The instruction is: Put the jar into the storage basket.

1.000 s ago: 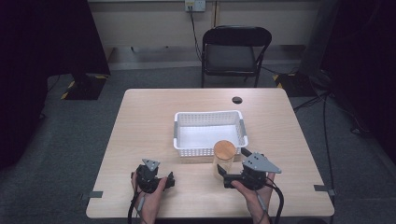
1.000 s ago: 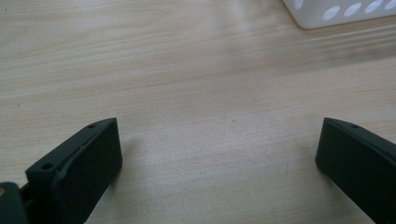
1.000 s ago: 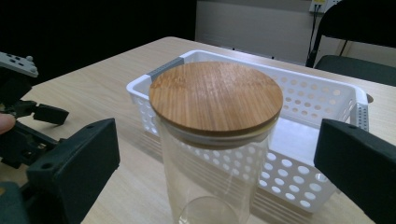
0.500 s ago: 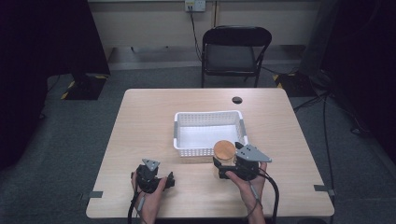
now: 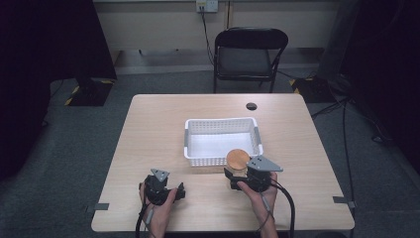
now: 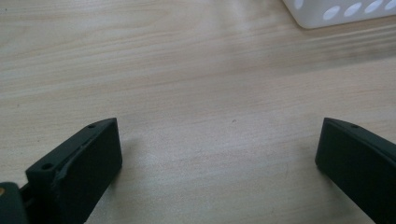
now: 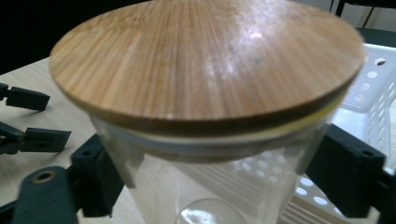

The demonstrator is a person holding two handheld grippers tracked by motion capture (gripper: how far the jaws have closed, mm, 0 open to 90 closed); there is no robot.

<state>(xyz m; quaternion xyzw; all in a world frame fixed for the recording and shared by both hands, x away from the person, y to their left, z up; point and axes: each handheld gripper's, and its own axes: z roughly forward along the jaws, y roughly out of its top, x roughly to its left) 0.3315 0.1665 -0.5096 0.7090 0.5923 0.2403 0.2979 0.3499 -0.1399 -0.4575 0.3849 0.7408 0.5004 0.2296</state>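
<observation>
A clear glass jar (image 5: pixel 238 159) with a round bamboo lid (image 7: pixel 205 60) stands on the table just in front of the white basket (image 5: pixel 220 120). My right gripper (image 5: pixel 237 171) reaches it from the near side. Its jaws have just been closing, and in the right gripper view the two black pads (image 7: pixel 100 179) press the jar's glass wall (image 7: pixel 219 182) below the lid from either side. My left gripper (image 5: pixel 179 191) rests low over the table at the near left, its jaws wide open with bare wood between them (image 6: pixel 219 140).
The perforated white basket (image 7: pixel 373 93) sits mid-table, right behind the jar; its corner (image 6: pixel 336 11) lies ahead of the left gripper. A small black disc (image 5: pixel 251 106) lies near the far edge. A black chair (image 5: pixel 246 54) stands beyond the table (image 5: pixel 148 129).
My right gripper has shifted left and slightly down toward the jar, and its jaws have come in from wide open onto the glass. The left gripper has not moved.
</observation>
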